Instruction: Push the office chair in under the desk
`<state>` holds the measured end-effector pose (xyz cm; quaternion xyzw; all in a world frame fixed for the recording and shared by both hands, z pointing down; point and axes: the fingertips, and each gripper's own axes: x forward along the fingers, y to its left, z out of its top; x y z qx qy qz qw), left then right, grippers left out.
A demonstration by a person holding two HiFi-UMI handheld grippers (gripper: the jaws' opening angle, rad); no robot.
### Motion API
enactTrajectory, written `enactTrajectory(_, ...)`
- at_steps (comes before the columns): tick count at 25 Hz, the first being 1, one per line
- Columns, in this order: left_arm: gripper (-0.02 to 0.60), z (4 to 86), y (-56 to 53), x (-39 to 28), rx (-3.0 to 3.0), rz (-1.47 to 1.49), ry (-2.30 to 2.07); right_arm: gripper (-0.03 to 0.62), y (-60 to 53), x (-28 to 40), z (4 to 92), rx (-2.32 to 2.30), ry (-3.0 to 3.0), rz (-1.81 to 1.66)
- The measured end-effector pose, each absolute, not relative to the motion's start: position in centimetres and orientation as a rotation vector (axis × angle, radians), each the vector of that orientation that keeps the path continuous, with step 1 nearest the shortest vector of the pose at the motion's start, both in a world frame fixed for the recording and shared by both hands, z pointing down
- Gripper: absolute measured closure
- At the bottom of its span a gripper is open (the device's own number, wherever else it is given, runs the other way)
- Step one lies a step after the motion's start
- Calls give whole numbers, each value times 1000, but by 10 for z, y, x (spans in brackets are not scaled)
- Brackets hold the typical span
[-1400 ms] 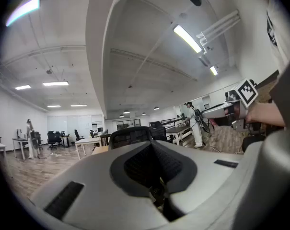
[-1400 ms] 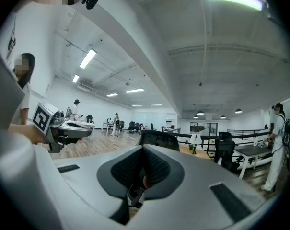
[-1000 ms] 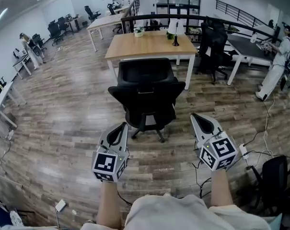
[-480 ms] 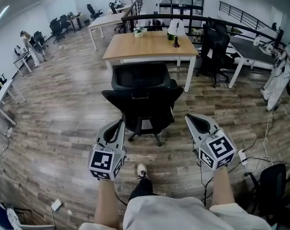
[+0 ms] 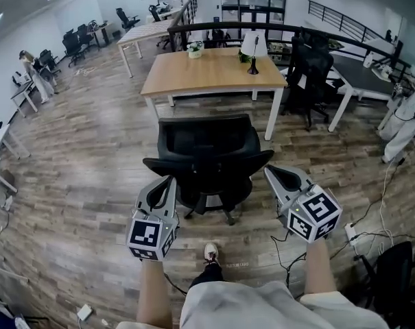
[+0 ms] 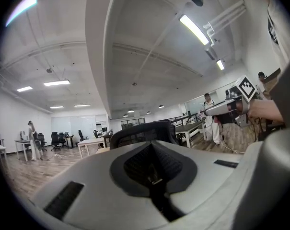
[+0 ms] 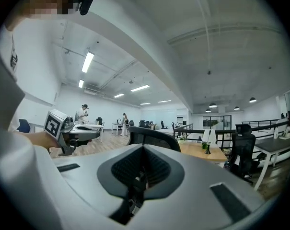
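The push is about to begin, I judge. The office chair (image 5: 207,153) stands on the floor just before the near edge of the desk (image 5: 214,74), not yet under it, with its back toward the person. The left gripper (image 5: 167,182) and the right gripper (image 5: 274,173) reach forward beside the chair back, one at each side. Both are clenched and empty. Next they must press the back straight toward the desk.

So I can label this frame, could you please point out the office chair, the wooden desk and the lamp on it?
office chair (image 5: 207,141), head view, on its backrest.
wooden desk (image 5: 208,78), head view, on bare tabletop.
lamp (image 5: 251,44), head view, on its white shade.
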<state>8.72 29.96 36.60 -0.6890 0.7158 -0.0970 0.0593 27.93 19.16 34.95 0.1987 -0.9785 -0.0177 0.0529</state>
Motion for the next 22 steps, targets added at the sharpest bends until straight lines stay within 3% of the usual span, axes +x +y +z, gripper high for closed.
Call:
enactTrajectory(9, 574, 355, 232, 5, -2086, -299, 2169, 577, 111, 221, 346, 743, -2913, -29)
enactTrajectory(16, 532, 373, 205, -38, -2109, -335, 2230, 573, 73, 197, 361, 789, -2890, 52)
enactTrajectory(19, 458, 385, 194, -51, -2153, -362, 2230, 494, 64, 186, 373, 761, -2862, 55)
enactTrajectory(22, 421, 396, 184, -60, -2190, -386, 2223, 442, 56, 177, 385, 754, -2848, 86)
